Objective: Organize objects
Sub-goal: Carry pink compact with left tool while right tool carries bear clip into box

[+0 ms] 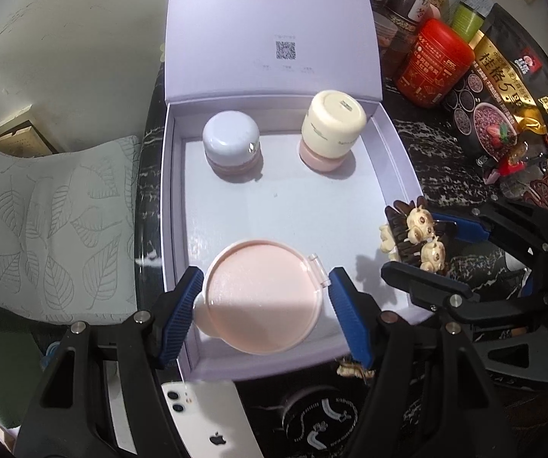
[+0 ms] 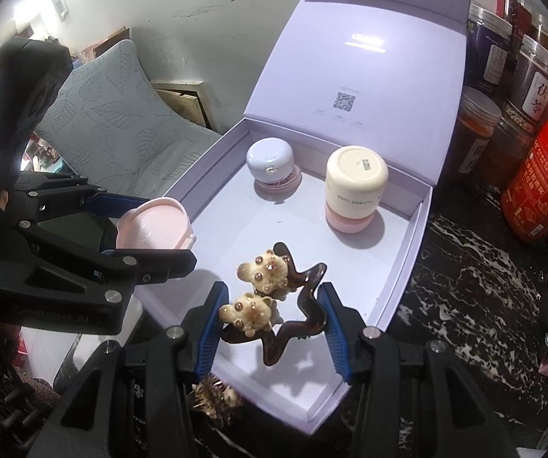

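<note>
Over the open lavender box, the left gripper clamps a pink compact, while the right gripper pinches a brown bear hair claw; two jars stand at the back.

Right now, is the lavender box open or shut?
Open. The box's lid stands raised behind the tray, and two jars, grey and cream, show inside.
</note>
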Demonstrator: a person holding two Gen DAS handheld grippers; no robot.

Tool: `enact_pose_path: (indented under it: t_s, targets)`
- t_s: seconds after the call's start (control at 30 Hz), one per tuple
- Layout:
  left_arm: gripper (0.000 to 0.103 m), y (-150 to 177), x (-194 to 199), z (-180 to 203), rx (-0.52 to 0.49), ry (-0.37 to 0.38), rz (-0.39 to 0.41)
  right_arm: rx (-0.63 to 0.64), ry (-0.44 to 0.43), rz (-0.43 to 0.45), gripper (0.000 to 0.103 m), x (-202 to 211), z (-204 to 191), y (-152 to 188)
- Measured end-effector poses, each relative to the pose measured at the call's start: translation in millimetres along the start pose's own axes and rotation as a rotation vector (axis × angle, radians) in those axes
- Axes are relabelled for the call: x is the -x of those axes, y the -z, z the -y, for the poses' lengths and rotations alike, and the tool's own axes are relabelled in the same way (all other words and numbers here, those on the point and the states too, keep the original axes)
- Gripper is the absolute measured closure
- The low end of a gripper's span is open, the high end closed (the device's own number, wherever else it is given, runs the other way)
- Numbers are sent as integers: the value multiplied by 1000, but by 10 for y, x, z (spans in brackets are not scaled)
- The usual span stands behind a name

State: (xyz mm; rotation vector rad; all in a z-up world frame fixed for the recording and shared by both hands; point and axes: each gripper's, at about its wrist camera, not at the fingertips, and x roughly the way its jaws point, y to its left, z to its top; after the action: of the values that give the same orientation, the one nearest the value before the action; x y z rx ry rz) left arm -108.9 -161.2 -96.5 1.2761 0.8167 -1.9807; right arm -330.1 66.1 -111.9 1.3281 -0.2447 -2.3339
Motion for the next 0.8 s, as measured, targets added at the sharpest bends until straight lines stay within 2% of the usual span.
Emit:
enact_pose_path:
  t_s: [0.8]
  targets:
    - [36,-499,-376,-95,-15,-5,48,-45,13,-4,54,-426,408,-218]
